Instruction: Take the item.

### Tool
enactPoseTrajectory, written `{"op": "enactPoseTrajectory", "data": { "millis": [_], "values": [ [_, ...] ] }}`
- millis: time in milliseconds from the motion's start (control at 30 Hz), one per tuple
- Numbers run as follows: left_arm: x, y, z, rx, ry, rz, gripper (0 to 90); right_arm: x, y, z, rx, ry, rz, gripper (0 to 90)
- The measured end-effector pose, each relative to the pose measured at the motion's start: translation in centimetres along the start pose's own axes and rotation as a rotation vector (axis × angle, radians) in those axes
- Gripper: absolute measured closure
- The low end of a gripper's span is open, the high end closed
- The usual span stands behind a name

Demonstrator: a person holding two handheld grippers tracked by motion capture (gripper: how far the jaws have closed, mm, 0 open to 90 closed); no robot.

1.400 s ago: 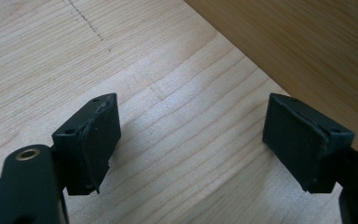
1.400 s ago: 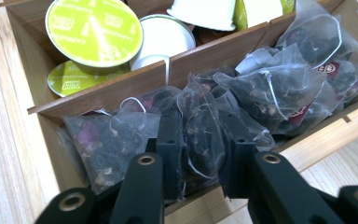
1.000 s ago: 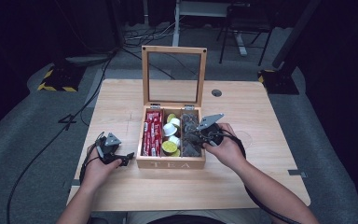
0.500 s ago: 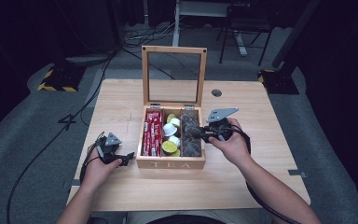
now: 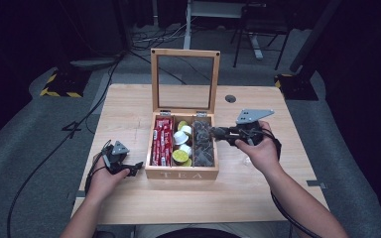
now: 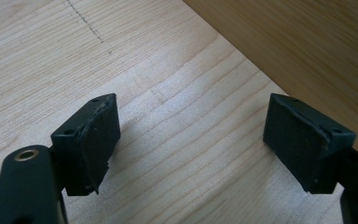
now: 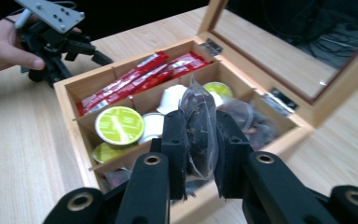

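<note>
Reaching in from the right side of the wooden tea box (image 5: 181,173), the person's right hand (image 5: 259,151) holds the right gripper (image 5: 216,132) roughly level, its jaws pointing toward the box's right-hand compartment. In the right gripper view those jaws are clamped on a clear tea bag (image 7: 199,135) of dark leaves, which stands upright between the pads above the box's near edge. More such bags lie in that same compartment. The right forearm runs diagonally away from the box toward the table's near right corner, and the grey plate on the gripper sits above the knuckles.

On the opposite side of the box, the left hand (image 5: 104,173) rests on the table (image 5: 129,104) with the left gripper (image 5: 135,167) just beside the box's left wall, pointing at it. The left gripper view shows its jaws spread wide, nothing between them, over bare wood.

Inside the box, red sachets (image 5: 161,141) fill the left compartment and green and white capsules (image 5: 181,148) the middle one. The glass lid (image 5: 184,79) stands upright at the box's far edge.
</note>
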State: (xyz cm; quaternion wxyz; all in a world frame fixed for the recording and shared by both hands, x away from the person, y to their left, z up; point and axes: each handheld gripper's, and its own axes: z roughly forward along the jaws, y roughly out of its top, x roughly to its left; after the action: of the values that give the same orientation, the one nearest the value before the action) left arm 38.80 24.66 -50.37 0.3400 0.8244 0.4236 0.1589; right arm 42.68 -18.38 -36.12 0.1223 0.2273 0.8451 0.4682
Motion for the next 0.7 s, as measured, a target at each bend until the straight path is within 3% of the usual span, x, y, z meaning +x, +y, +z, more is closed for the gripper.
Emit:
{"op": "enactPoseTrajectory", "data": {
  "millis": [367, 700],
  "values": [
    [0.0, 0.0, 0.0, 0.001, 0.004, 0.006, 19.0, -2.1, -1.0, -4.1, -0.018, -0.102, 0.032, 76.9],
    [0.0, 0.0, 0.0, 0.000, 0.002, 0.006, 18.7, -3.6, -3.0, -7.6, -0.001, -0.186, 0.070, 76.9]
  ]
}}
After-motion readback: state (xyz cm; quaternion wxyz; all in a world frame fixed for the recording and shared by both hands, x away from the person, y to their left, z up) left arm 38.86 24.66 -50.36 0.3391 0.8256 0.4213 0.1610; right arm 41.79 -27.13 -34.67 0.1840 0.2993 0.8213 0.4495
